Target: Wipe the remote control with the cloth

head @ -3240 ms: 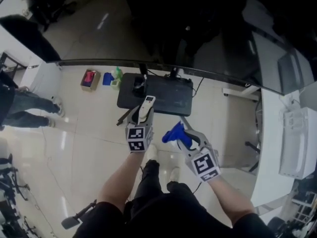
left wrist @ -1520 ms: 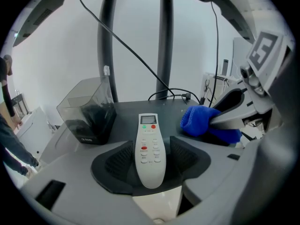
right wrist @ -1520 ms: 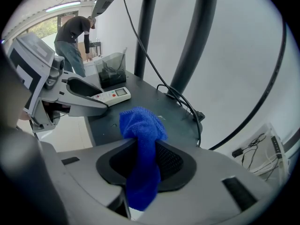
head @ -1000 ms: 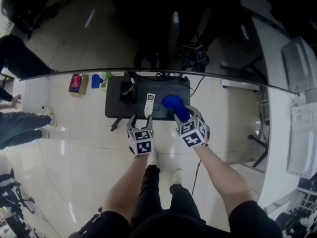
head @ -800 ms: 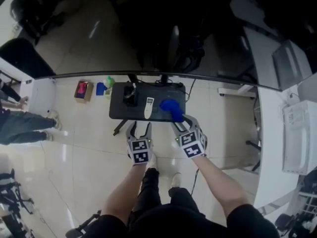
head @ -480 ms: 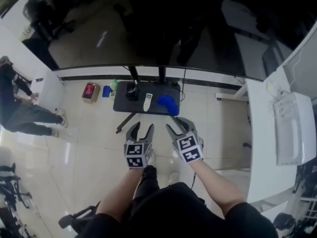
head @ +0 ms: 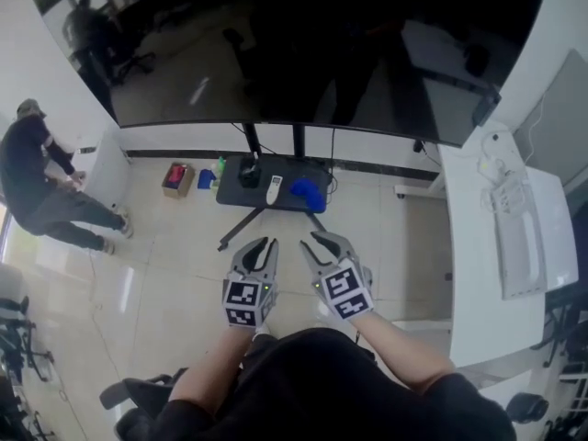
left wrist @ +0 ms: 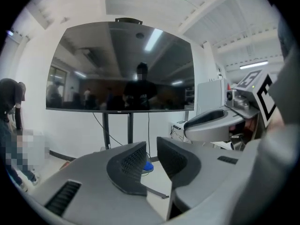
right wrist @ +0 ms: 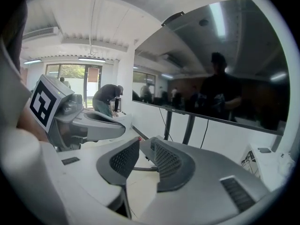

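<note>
**Near field.** The left gripper (head: 257,249), grey with a square-marker cube, is released. Its jaws have just been closing and now stand with a narrow gap, with nothing between them. The right gripper (head: 323,246), of the same build, is just beside the left gripper. It is also released: its jaws have just been closing, a gap remains, and nothing is between them. Both grippers are held in the air above the glossy pale floor (head: 165,274).

**Middle field.** A low black counter (head: 237,194) stands ahead of both grippers and well apart from them.
- The slim white remote control (head: 274,188) lies on it, ahead of the left gripper.
- The crumpled blue cloth (head: 308,191) lies near the remote control, ahead of the right gripper.

**Far field.**
- A large dark screen (head: 303,53) stands on a stand beyond the counter.
- A person (head: 37,186) in dark clothes bends over, far to the left of the left gripper.
- A long white desk (head: 501,246) runs to the right of the right gripper.
</note>
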Demonstrator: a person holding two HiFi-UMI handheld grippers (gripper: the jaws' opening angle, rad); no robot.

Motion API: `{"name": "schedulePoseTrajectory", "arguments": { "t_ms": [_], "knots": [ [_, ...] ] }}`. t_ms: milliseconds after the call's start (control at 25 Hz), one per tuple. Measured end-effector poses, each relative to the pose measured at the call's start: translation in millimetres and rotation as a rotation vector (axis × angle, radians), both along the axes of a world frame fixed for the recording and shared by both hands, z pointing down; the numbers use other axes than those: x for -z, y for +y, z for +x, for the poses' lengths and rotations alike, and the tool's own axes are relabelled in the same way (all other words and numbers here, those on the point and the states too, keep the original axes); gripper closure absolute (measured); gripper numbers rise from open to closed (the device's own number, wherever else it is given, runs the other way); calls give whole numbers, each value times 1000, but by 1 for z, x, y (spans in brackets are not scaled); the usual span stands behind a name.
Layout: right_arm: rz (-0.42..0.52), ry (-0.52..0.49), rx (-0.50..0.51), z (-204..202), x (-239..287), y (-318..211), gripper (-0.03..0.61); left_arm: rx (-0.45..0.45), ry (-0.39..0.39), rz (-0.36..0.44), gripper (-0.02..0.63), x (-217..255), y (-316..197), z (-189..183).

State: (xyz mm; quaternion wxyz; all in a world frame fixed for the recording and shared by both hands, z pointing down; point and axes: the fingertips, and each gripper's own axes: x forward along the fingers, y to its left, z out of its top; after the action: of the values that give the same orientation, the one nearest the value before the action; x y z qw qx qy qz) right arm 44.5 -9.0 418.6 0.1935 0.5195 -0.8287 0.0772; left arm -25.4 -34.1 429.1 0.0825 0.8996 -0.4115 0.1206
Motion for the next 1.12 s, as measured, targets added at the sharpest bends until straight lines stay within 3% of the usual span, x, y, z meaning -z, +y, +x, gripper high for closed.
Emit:
{"name": "schedulePoseTrajectory", "arguments": {
  "t_ms": [80,160,480,1120],
  "knots": [
    [3,3,1,-8,5,8,494,-24,4,13,592,6,7,-1],
    [5,4,-1,-16,7,14,512,-50,4,22,612,9,12,-5],
    [38,-4,-60,-41,20,14,568,-155,-32,79,612,25,18,-22],
    [66,20,-110,-49,33,11,571,-216,-28,119,612,40,15,-22]
  ]
}}
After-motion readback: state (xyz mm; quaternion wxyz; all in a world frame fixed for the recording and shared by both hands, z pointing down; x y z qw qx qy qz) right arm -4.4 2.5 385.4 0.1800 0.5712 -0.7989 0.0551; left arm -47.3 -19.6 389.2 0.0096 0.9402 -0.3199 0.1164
